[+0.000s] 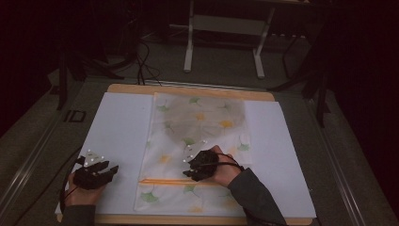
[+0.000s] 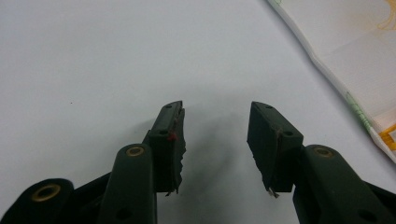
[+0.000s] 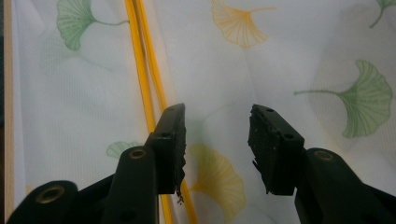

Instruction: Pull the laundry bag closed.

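Observation:
A white cloth [image 1: 197,141] printed with green and yellow ginkgo leaves lies flat in the middle of the white sheet [image 1: 117,127]. A yellow trim line [image 1: 164,181] crosses it near the front. My left gripper [image 1: 112,170] rests at the front left on the bare white sheet, left of the cloth. Its jaws stand open over the white sheet [image 2: 140,56] with nothing between them, and the cloth's edge [image 2: 355,56] lies off to the right. My right gripper [image 1: 188,170] is over the cloth [image 3: 280,56], open and empty, with the yellow trim [image 3: 144,84] beside its left jaw.
The white sheet covers a wooden table board [image 1: 188,88]. Behind the table stands a white metal frame [image 1: 226,42] on a grey floor, with dark cables [image 1: 146,66] nearby. The surroundings are dim.

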`<action>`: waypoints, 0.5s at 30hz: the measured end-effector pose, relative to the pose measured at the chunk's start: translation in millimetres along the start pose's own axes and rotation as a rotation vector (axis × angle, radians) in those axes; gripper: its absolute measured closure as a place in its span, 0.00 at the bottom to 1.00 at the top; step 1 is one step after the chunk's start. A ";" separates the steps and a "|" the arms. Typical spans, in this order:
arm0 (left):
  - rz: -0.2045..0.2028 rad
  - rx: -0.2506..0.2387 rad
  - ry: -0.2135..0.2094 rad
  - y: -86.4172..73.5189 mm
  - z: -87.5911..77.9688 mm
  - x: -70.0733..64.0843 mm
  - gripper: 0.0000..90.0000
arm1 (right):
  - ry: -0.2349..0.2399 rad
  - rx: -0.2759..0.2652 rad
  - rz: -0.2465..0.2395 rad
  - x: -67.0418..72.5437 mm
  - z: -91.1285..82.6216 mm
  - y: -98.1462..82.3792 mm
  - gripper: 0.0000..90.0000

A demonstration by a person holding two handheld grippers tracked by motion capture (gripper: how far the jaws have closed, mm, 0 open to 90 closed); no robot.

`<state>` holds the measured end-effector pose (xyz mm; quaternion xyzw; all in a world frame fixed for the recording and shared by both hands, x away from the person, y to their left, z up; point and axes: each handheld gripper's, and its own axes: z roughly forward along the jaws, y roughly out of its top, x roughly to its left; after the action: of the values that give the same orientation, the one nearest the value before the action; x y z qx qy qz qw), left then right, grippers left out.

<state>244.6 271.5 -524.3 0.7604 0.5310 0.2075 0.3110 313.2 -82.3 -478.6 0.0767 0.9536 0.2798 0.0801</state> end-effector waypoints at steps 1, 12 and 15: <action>0.000 -0.001 -0.001 0.0 0.0 0.1 0.63 | 0.001 0.001 0.001 0.3 0.3 1.2 0.62; 0.005 0.004 -0.010 -0.3 1.0 0.5 0.65 | 0.019 0.000 -0.020 0.8 8.0 14.9 0.62; 0.006 0.006 -0.013 -0.3 1.1 0.8 0.66 | 0.026 0.000 -0.027 1.1 11.9 19.4 0.62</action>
<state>245.3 272.1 -525.3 0.7642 0.5275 0.2018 0.3114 316.4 -59.7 -478.0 0.0601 0.9555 0.2798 0.0717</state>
